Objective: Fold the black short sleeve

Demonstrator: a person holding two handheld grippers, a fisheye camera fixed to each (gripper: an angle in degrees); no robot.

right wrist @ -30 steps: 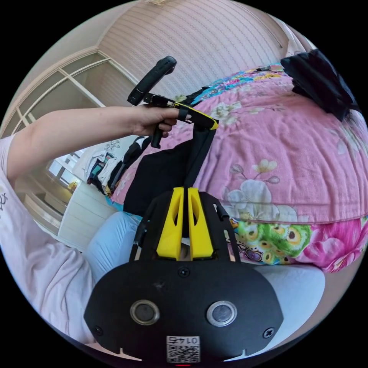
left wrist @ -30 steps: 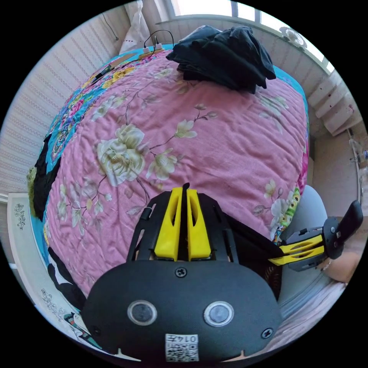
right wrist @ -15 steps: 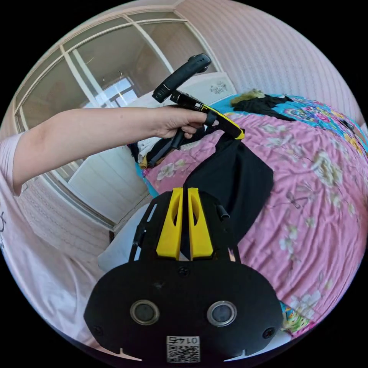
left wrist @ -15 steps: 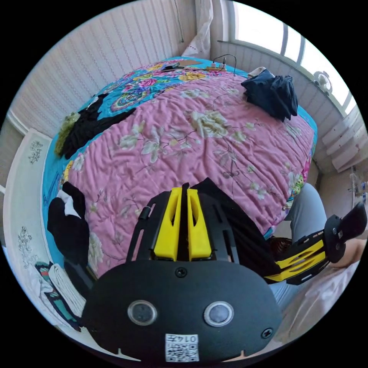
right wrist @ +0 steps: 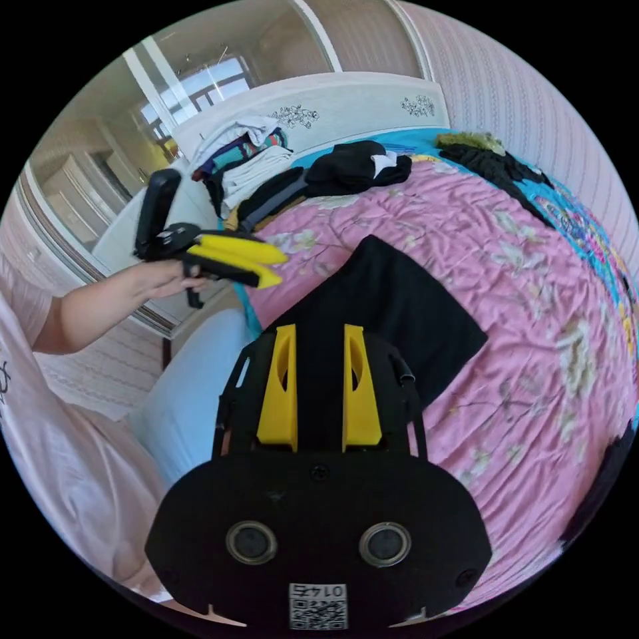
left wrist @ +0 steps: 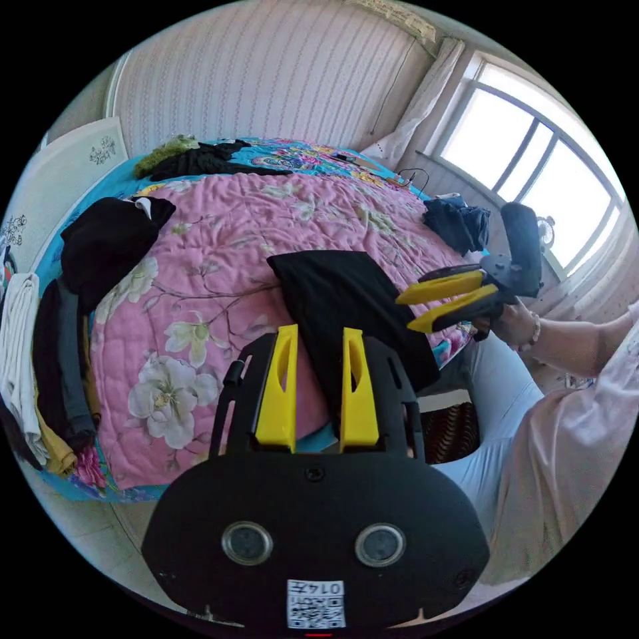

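Note:
The black short sleeve (left wrist: 333,286) lies folded in a flat dark panel on the pink flowered quilt (left wrist: 219,219), near the bed's edge. My left gripper (left wrist: 319,329) hovers over its near end with jaws apart, holding nothing. The right gripper (left wrist: 405,314) comes in from the right in a hand, jaws apart, beside the garment's edge. In the right gripper view the short sleeve (right wrist: 399,299) lies just beyond my open right gripper (right wrist: 319,327). The left gripper (right wrist: 281,269) is held open to the left, off the cloth.
Dark clothes are piled by the window (left wrist: 459,223). Black garments (left wrist: 106,239) and stacked clothes (left wrist: 40,346) sit by the white headboard (right wrist: 319,106). More dark items (left wrist: 193,156) lie along the far side. A person's leg (right wrist: 193,393) is against the bed edge.
Both grippers were shut on the hanging black garment. They have opened and let go, and the garment now lies flat on the quilt. Both cameras swung round.

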